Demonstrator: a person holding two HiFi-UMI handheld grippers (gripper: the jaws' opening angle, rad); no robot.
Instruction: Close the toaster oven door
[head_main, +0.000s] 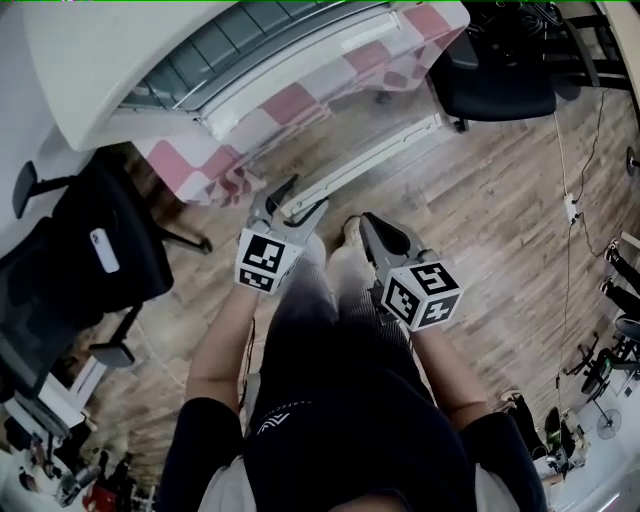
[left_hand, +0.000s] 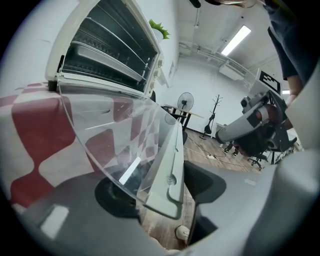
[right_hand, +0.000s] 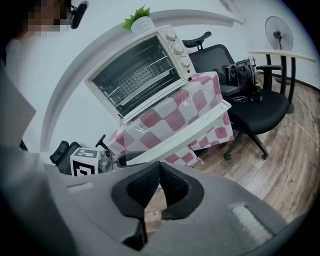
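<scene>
A white toaster oven (head_main: 100, 45) (left_hand: 100, 45) (right_hand: 140, 70) stands on a red-and-white checked cloth (head_main: 200, 165). Its glass door (left_hand: 115, 135) (right_hand: 185, 130) hangs open, about level, with the white handle bar (head_main: 370, 160) (left_hand: 169, 165) along its front edge. My left gripper (head_main: 308, 195) (left_hand: 162, 192) is open, and the near end of the handle bar lies between its wide-apart jaws. Just right of it and below the door, my right gripper (head_main: 368, 225) (right_hand: 160, 170) is shut with nothing in it. The left gripper's marker cube (right_hand: 85, 161) shows in the right gripper view.
A black office chair (head_main: 495, 75) (right_hand: 250, 100) with a bag (right_hand: 242, 75) on it stands right of the table. Another black chair (head_main: 80, 270) is at the left. Wooden floor (head_main: 500, 220) lies below. A plant (right_hand: 140, 20) tops the oven; a fan (right_hand: 280, 30) stands far right.
</scene>
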